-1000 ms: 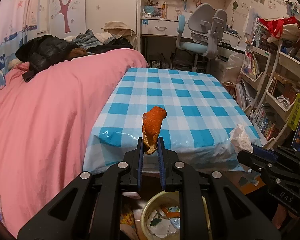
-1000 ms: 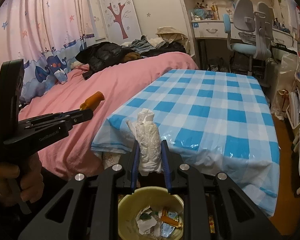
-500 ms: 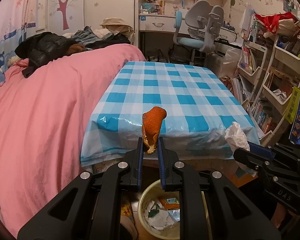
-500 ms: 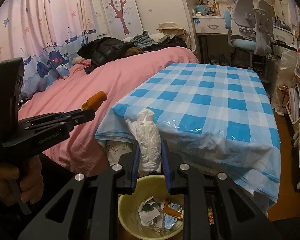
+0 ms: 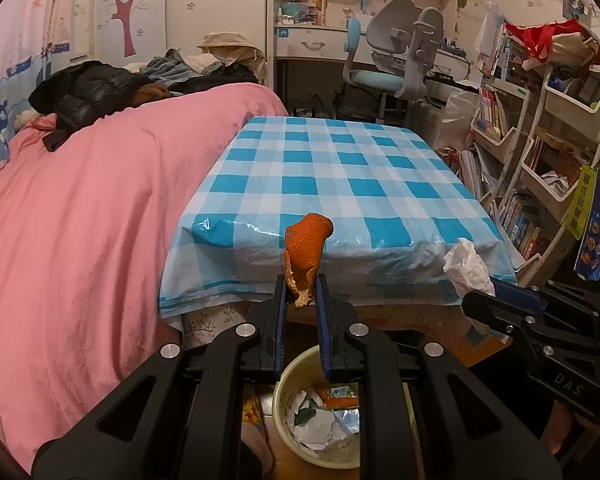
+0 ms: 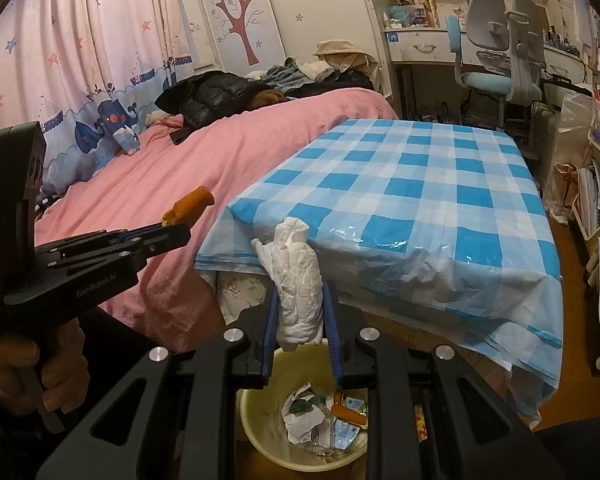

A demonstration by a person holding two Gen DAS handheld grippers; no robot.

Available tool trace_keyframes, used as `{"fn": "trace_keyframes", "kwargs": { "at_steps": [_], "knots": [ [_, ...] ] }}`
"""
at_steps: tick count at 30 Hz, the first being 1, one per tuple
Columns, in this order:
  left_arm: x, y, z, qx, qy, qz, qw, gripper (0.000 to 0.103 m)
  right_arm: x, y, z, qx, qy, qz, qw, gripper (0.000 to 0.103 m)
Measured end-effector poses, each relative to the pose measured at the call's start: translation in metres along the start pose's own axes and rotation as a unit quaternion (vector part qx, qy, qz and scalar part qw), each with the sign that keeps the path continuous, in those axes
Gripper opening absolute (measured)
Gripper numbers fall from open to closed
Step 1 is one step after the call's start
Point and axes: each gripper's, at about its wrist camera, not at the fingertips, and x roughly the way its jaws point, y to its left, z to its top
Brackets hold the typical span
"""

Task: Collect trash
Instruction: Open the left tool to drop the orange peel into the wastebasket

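My left gripper [image 5: 301, 294] is shut on a piece of orange peel [image 5: 305, 254] that sticks up between its blue pads. My right gripper [image 6: 300, 304] is shut on a crumpled white tissue [image 6: 298, 280]. Both hang off the near edge of the blue checked table [image 5: 340, 168], above a pale yellow bin [image 5: 288, 380] on the floor with paper scraps and wrappers in it. The same bin [image 6: 252, 420] shows under the right gripper. From the right wrist view the left gripper [image 6: 182, 224] and its peel [image 6: 190, 203] are at the left, with a hand on the handle.
A pink bed [image 5: 80, 220] runs along the table's left side, with dark clothes [image 5: 92, 92] piled on it. Shelves of books [image 5: 540, 184] stand at the right. A desk chair [image 5: 396, 60] is behind the table.
Both grippers have drawn back from the table and sunk a little, so the table edge sits higher in view and more of the bin shows. Their grips are unchanged.
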Motion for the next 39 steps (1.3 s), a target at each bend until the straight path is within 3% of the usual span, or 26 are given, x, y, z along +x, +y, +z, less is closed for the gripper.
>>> {"fn": "trace_keyframes", "kwargs": {
  "at_steps": [17, 39],
  "knots": [
    [-0.006, -0.004, -0.010, 0.003, 0.006, -0.006, 1.0000, 0.013, 0.002, 0.000, -0.008, 0.023, 0.013, 0.013, 1.000, 0.025],
    [0.011, 0.017, -0.017, -0.022, 0.018, 0.001, 0.9996, 0.012, 0.020, 0.011, -0.013, 0.015, 0.031, 0.021, 0.999, 0.025]
  ]
}}
